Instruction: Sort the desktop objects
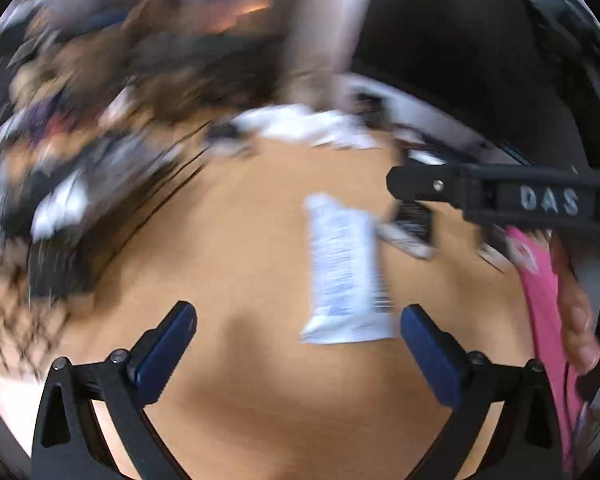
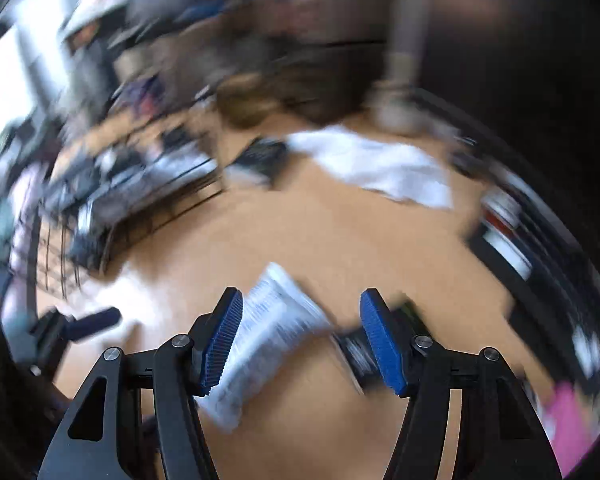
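Two claws over my tan desk (image 1: 228,240) — both spread, gripping nothing. The white tube (image 1: 346,272) lies flat mid-desk, well in from the edges, just ahead of my left claw (image 1: 298,344) — and between my right claw's (image 2: 302,338) pads, untouched.

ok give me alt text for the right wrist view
Blurred fisheye view down the open right gripper onto a tan desktop, where a white printed tube with a black cap lies between the blue fingers, apparently ungripped. White cloth or paper lies farther back, a dark wire rack is at left, and the left gripper's finger shows at lower left.
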A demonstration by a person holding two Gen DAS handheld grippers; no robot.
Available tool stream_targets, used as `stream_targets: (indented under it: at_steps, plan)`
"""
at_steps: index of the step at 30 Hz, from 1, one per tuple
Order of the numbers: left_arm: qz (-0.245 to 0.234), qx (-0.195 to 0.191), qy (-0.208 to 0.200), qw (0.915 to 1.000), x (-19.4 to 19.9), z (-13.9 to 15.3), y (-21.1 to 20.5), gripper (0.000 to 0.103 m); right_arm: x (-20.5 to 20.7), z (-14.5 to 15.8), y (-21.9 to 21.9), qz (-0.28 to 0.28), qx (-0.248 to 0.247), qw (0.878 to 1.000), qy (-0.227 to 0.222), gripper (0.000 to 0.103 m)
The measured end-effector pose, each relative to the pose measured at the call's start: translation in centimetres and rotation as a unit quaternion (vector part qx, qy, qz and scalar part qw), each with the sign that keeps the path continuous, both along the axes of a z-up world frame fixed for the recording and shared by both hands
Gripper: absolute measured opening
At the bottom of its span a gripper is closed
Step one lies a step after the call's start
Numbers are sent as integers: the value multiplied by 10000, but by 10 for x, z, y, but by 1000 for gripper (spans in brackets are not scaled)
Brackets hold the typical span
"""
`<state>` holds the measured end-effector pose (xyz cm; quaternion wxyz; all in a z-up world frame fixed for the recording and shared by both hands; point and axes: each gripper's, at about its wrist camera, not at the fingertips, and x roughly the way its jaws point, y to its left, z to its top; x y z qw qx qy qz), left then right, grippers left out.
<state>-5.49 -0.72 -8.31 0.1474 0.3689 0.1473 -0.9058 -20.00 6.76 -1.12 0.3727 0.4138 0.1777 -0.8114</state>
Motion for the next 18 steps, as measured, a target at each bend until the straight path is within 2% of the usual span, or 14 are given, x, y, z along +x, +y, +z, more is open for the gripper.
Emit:
stream_targets:
  at_steps: [3, 6, 7, 9, 14, 15, 18]
  plan:
    - [-653, -832, -150, 9943, -16, 8, 22, 102, 3, 5, 50, -934, -94, 9955, -119, 62]
    - [-667, -1079, -531, 9905, -41, 5, 22, 102, 11, 4, 79, -1597, -182, 9870, 99, 62]
    - [-634, -1116, -632, 9897, -49, 3, 20, 102, 13, 2, 88, -1770, -247, 9839, 6, 62]
    - [-651, -1000, -748, 9900, -62, -2, 15, 102, 16, -8, 91, -1902, -318, 9812, -109, 62]
    - [-841, -145, -1118, 9901, -76, -21, 7, 100, 24, -33, 80, -1981, -452, 9789, -229, 62]
    - [-887, -103, -1182, 9890, -76, -22, 8, 98, 24, -35, 79, -1977, -477, 9788, -242, 62]
    - [-913, -423, -1187, 9878, -75, -21, 17, 82, 24, -40, 75, -1949, -501, 9792, -275, 62]
